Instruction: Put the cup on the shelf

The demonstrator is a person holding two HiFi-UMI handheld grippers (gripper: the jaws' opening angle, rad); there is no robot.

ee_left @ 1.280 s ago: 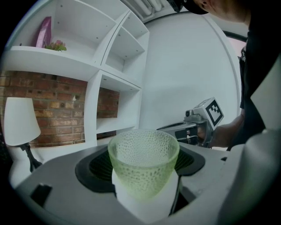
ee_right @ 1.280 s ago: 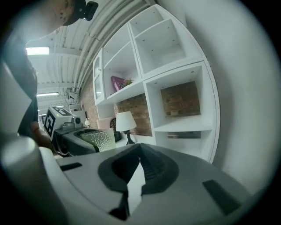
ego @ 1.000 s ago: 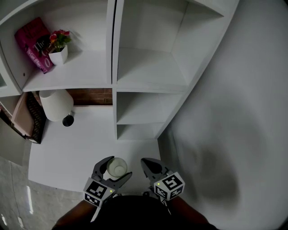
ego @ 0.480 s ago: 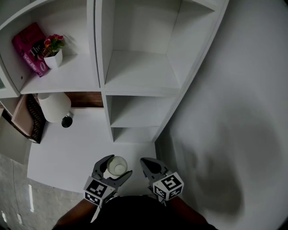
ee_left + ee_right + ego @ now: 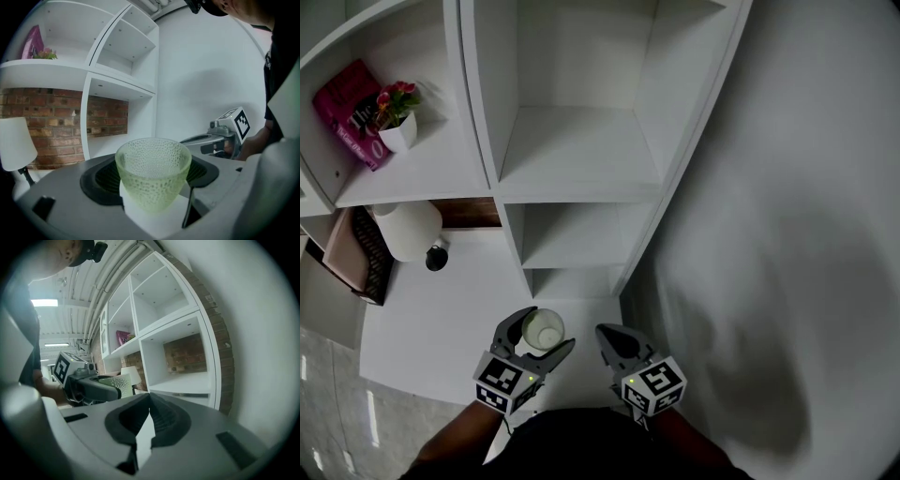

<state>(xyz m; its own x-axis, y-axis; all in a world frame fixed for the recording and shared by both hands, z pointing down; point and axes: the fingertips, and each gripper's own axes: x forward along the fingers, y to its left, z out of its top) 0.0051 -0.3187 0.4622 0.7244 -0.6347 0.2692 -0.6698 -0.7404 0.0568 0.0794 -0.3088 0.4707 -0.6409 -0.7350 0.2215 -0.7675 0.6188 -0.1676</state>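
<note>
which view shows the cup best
The left gripper view: the cup sits centred and close, dimpled green, upright between the fingers of the left gripper. The head view shows only its rim from above; the right gripper view shows a small part behind the left gripper.

Left tool (image 5: 540, 336): low in head view, jaws forward, clamped on both sides of cup (image 5: 153, 176); cup upright between pads. Right tool (image 5: 606, 332): just beside left tool, level with it, jaws pressed together, nothing between them. Marker cubes face up toward head camera. Left forearm (image 5: 455, 448), right forearm (image 5: 686, 439): drawn in close to torso at lower frame edge.
</note>
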